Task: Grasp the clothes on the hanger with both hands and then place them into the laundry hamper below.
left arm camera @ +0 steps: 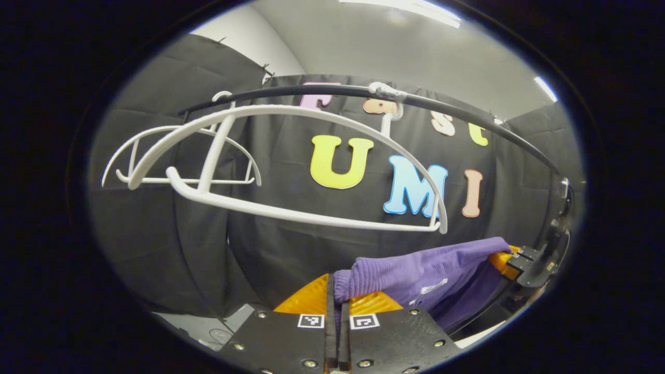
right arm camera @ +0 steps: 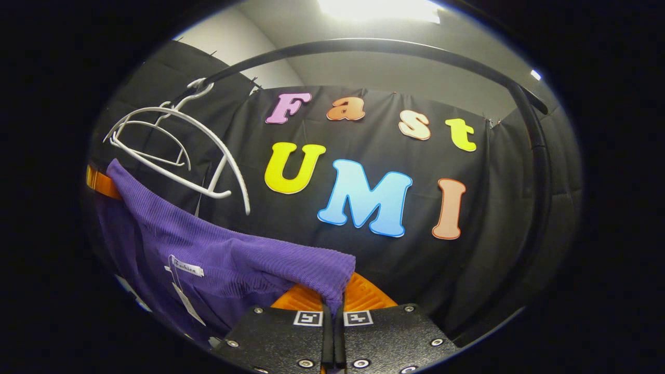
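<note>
A purple ribbed garment [left arm camera: 421, 272] stretches between my two grippers, off the hanger. In the left gripper view my left gripper [left arm camera: 336, 301] is shut on one end of the garment, and the right gripper [left arm camera: 511, 259] pinches its other end at the right. In the right gripper view my right gripper [right arm camera: 332, 298] is shut on a corner of the purple garment [right arm camera: 218, 249]; a white tag hangs from the cloth, and the left gripper's orange finger [right arm camera: 101, 183] holds the far end. A bare white hanger [left arm camera: 291, 161] hangs from the black rail [left arm camera: 467, 117] above the cloth.
A second bare white hanger [left arm camera: 182, 156] hangs farther along the rail. In the right gripper view the rail [right arm camera: 374, 48] arcs overhead and bends down at the right, with both hangers [right arm camera: 176, 150] at its left end. Black cloth walls close in behind.
</note>
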